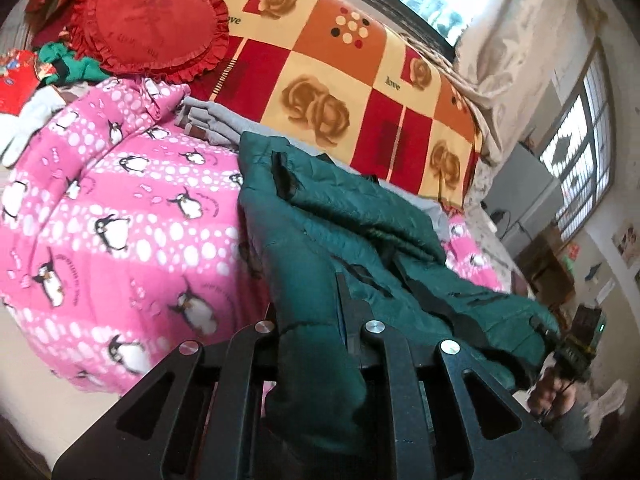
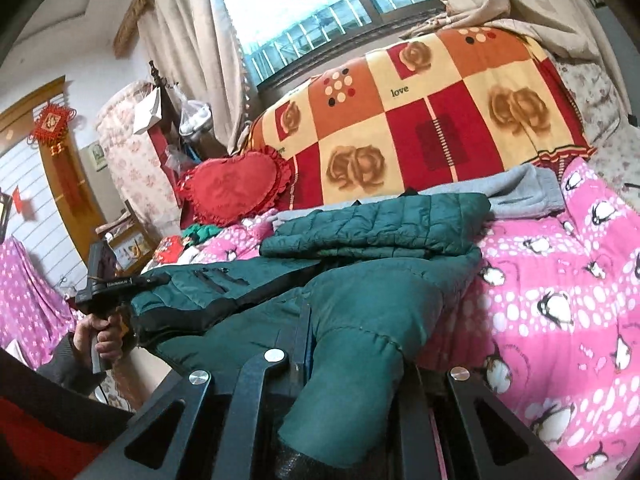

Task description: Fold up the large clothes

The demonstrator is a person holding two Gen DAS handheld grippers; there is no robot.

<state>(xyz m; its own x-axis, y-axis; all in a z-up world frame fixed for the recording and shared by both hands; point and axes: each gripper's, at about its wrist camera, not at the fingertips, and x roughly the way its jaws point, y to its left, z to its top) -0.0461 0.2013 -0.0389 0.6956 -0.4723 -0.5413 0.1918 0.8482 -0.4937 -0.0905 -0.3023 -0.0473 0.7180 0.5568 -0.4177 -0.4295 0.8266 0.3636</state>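
A dark green quilted jacket (image 1: 360, 232) lies across the pink penguin-print quilt (image 1: 120, 220) on the bed. My left gripper (image 1: 316, 320) is shut on a fold of the jacket near its hem, the cloth hanging between its fingers. My right gripper (image 2: 344, 340) is shut on a sleeve of the same jacket (image 2: 380, 220). In the left wrist view the right gripper (image 1: 576, 348) shows at the far right, holding the jacket's edge. In the right wrist view the left gripper (image 2: 104, 288) shows at the left, hand on its handle.
A folded grey garment (image 2: 520, 192) lies behind the jacket. A red heart pillow (image 2: 236, 188) and a checked rose blanket (image 2: 420, 120) rest at the back by the window. Green and red clothes (image 1: 68, 64) lie at the bed's head. A white glove (image 1: 28, 124) lies on the quilt.
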